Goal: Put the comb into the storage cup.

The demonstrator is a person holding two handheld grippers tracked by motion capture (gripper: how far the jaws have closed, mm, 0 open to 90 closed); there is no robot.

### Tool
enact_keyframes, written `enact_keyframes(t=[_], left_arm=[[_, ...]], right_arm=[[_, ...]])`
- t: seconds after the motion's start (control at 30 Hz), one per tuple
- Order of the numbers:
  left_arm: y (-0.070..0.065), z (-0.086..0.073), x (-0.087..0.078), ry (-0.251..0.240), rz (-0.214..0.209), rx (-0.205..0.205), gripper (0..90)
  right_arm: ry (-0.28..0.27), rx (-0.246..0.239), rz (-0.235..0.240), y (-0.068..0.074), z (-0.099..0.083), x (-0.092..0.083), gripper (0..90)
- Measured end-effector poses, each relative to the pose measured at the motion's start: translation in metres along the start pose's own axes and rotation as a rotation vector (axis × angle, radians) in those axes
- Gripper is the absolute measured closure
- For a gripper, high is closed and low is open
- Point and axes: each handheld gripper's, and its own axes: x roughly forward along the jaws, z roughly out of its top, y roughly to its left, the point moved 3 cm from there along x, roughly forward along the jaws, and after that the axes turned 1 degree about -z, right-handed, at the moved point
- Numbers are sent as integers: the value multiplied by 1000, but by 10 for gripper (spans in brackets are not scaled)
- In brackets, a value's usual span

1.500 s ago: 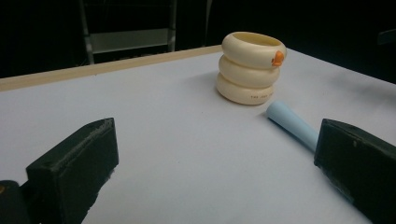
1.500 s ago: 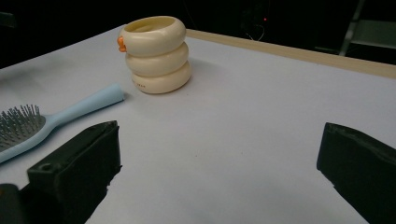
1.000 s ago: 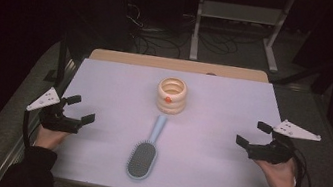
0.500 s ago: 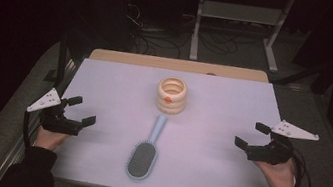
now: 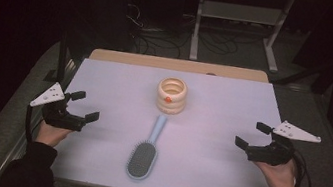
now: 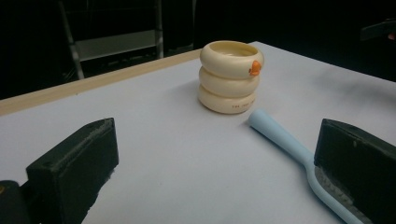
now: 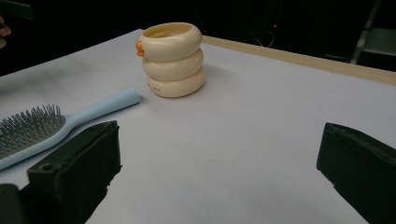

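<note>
- Worktop [image 5: 221, 183]: a pale lilac sheet is laid over a wooden table; a strip of bare wood is exposed along the far edge.
- Hairbrush [image 5: 145, 151]: a light blue brush is laid near the middle of the near edge, bristles up, head toward the person, handle aimed at the far edge. No shift is noted against the earlier high views.
- Left gripper [image 5: 82, 106]: it is held at the left edge of the worktop, jaws spread wide, nothing between them. Compared with a second ago it is turned and edged slightly inward, toward the brush; in the left gripper view the handle [image 6: 280, 140] is seen running behind the right-hand jaw.
- Right gripper [image 5: 252, 135]: it is held at the right edge, jaws wide apart and empty, and is likewise advanced a little toward the centre since the earlier frames.
- Ringed cup [image 5: 171, 96]: a cream holder of three stacked rings with an orange mark is stood upright just beyond the handle tip, near but apart, unmoved.
- Judgement: an approach is only begun; the brush is taken as the probable target, no contact yet made.
</note>
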Motion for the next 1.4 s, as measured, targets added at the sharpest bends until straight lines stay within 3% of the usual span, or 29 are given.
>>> enact_keyframes(t=[0.23,0.5,0.83,1.4], left_arm=[[-3,18,3,6,-19,36,0],[-5,36,10,18,-54,47,0],[-11,46,28,67,-93,86,0],[-21,59,48,107,-142,111,0]], right_arm=[[-7,-9,-2,1,0,0,0],[-15,-8,-3,1,1,-2,0],[-7,-12,1,2,0,0,0],[7,-14,6,3,-1,1,0]])
